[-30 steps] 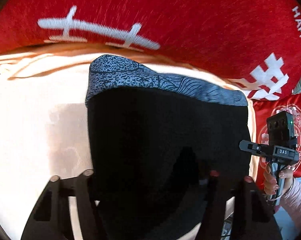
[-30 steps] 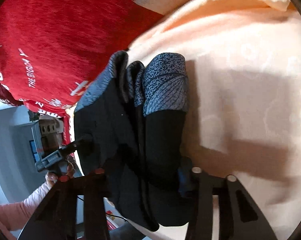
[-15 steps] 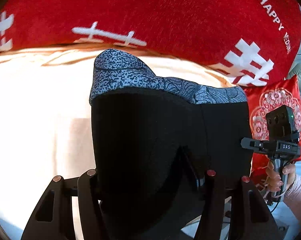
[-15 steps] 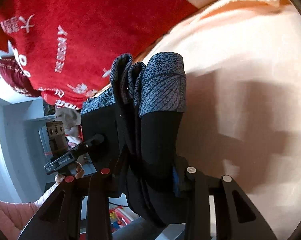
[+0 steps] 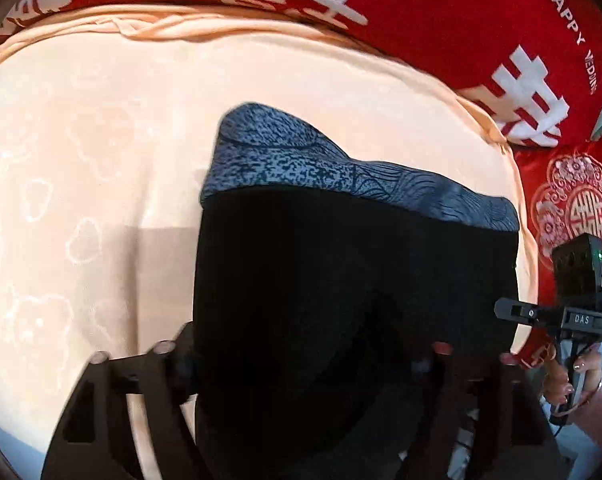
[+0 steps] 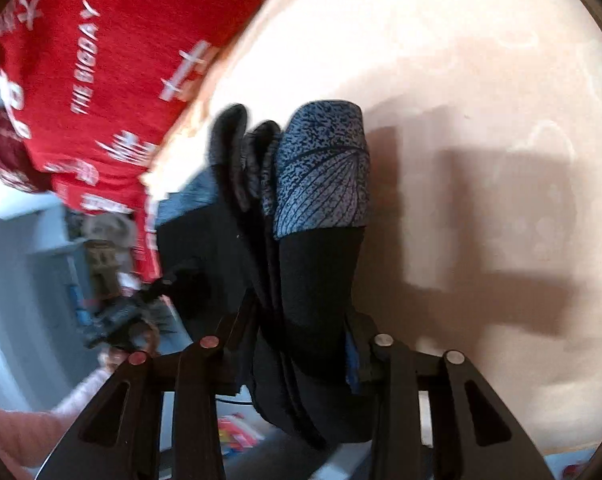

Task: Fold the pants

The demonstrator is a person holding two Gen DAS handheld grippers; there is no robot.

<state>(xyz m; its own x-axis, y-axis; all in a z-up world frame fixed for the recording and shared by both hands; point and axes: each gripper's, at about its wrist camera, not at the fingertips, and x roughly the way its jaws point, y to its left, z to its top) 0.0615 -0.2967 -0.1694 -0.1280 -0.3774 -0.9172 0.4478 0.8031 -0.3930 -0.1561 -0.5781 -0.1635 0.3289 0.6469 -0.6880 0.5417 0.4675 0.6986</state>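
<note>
Black pants, patterned grey waistband; left claw seemingly opening, right claw clamping them

A peach bedsheet with faint heart prints covers the bed, brightly lit. A red blanket with white lettering lies along its far edge. Beyond, a pale blue wall.

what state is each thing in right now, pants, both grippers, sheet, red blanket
pants: folded in layers, patterned band up, held off the bed
left gripper: jaws opening, pants between them
right gripper: shut on bunched pants layers
peach sheet: spread flat, rumpled along far edge
red blanket: lying past the sheet
red cushion: lying at bed's corner
</note>
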